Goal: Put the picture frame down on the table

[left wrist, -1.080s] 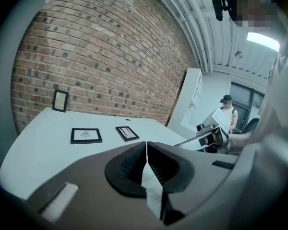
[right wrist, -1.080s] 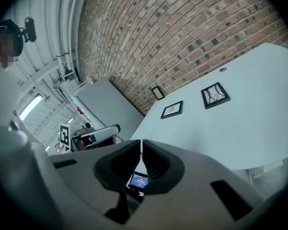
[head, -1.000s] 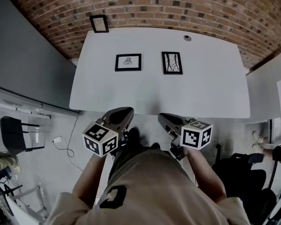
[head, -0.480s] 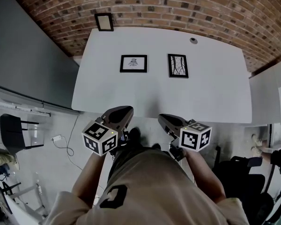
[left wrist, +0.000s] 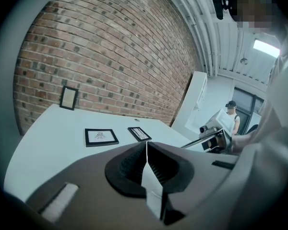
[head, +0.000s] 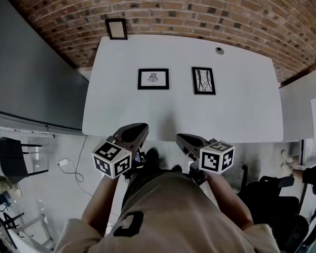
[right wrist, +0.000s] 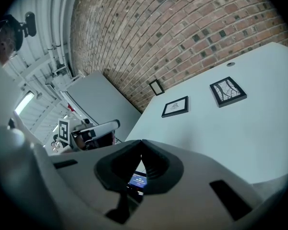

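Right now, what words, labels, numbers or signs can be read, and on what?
No text reads clearly anywhere.
Marker cubes: square coded patterns, no letters.
Left-hand frame, right-hand frame: line drawings, no caption visible.
Small lit screen: too blurred to read.
Shirt patch: dark shape, unreadable.

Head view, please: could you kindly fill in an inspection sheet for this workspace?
Surface: white table, set against the brick wall.
Job's things: landscape picture frame and portrait picture frame lie flat; small picture frame stands against the wall.
Clutter: small round fitting.
Grippers: left gripper and right gripper shut, empty, short of the table.
Cables: white plug and cable on the floor.
Surroundings: black chair.
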